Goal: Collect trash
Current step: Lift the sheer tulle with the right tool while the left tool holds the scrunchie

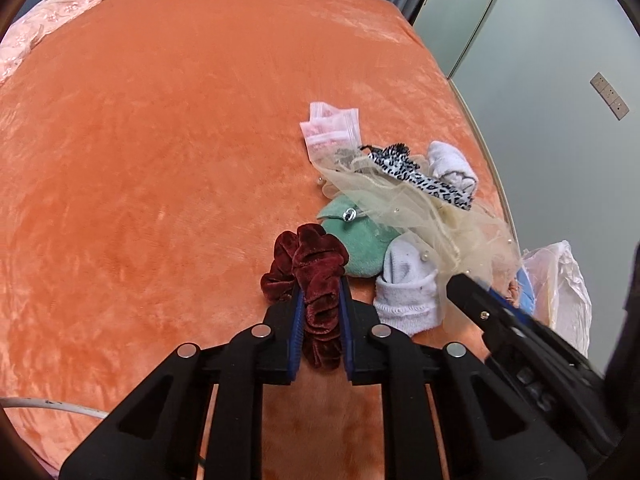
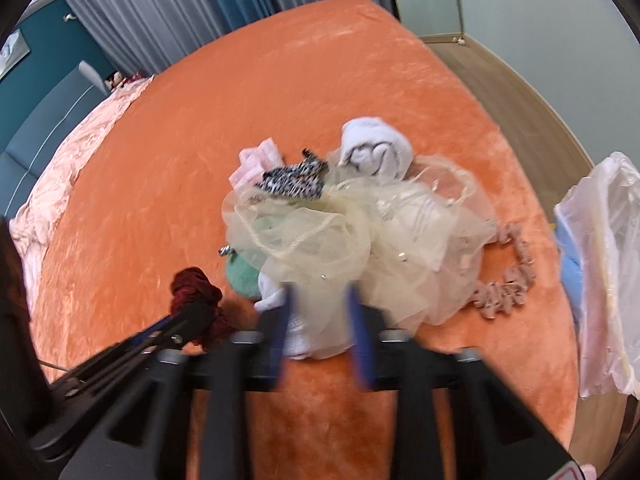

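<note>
A dark red velvet scrunchie (image 1: 316, 268) lies on the orange bedspread (image 1: 160, 160), and my left gripper (image 1: 320, 284) is shut on it, blue pads pressing both sides. To its right is a heap: a cream tulle piece (image 1: 420, 216) with pearls, a green pouch (image 1: 360, 244), a white sock (image 1: 404, 284), a leopard-print band (image 1: 416, 176), a rolled white sock (image 1: 452, 164) and pink zip bags (image 1: 330, 128). In the blurred right wrist view my right gripper (image 2: 320, 300) grips the near fold of the cream tulle (image 2: 340, 240). A pink scrunchie (image 2: 508, 280) lies to the right.
A white plastic bag (image 2: 604, 264) hangs open past the bed's right edge, also visible as the plastic bag (image 1: 560, 288). A pink quilt (image 1: 40, 28) covers the far left. A white cable (image 1: 52, 406) lies at the near left. Wood floor (image 2: 500, 72) and pale wall are on the right.
</note>
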`<state>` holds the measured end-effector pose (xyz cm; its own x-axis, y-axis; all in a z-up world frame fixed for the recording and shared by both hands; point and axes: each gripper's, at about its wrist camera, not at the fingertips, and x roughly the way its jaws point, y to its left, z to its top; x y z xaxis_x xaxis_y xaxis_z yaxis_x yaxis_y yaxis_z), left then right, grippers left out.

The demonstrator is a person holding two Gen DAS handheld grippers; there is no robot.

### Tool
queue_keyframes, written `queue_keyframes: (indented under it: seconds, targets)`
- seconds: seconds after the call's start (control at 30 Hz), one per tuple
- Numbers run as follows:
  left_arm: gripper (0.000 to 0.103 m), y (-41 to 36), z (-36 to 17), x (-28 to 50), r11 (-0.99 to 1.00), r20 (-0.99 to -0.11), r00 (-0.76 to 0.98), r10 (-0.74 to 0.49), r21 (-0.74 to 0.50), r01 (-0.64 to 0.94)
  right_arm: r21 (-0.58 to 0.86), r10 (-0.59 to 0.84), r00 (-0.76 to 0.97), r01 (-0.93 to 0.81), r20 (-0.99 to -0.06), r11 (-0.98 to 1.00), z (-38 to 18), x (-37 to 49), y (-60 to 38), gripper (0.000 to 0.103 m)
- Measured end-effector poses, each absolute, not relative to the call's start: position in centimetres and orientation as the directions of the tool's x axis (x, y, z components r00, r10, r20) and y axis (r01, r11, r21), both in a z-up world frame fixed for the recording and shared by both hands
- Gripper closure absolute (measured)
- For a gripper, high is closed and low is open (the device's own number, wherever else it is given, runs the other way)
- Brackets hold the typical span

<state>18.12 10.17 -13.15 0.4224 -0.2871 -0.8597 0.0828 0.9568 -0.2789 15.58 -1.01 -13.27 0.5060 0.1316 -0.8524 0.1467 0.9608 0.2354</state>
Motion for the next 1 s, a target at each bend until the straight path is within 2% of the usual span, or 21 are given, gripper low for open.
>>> queue_keyframes:
  seconds: [0.43, 0.73, 1.0]
  targets:
    - [0.088, 12.0, -5.8, 14.4, 0.94, -0.79, 0.517, -0.33, -0.326, 0.101, 0.311, 0.178, 0.688, 0.073, -0.703, 0.948, -3.1, 10.7, -1.3, 0.102]
    - [0.088, 10.1, 0.7, 11.0, 0.918, -0.718, 0.573, -0.395, -0.326, 0.224, 0.323, 0.135, 0.815, 0.067, -0.563, 0.944, 5.7, 6.2, -3.8, 0.102]
    - [0.088, 7.2, 4.8, 7.2, 0.881, -0.661, 0.585, -0.47, -0.315, 0.352, 0.32, 0.061, 0.881, 0.106, -0.468, 0.941, 10.7, 2.1, -6.9, 0.102]
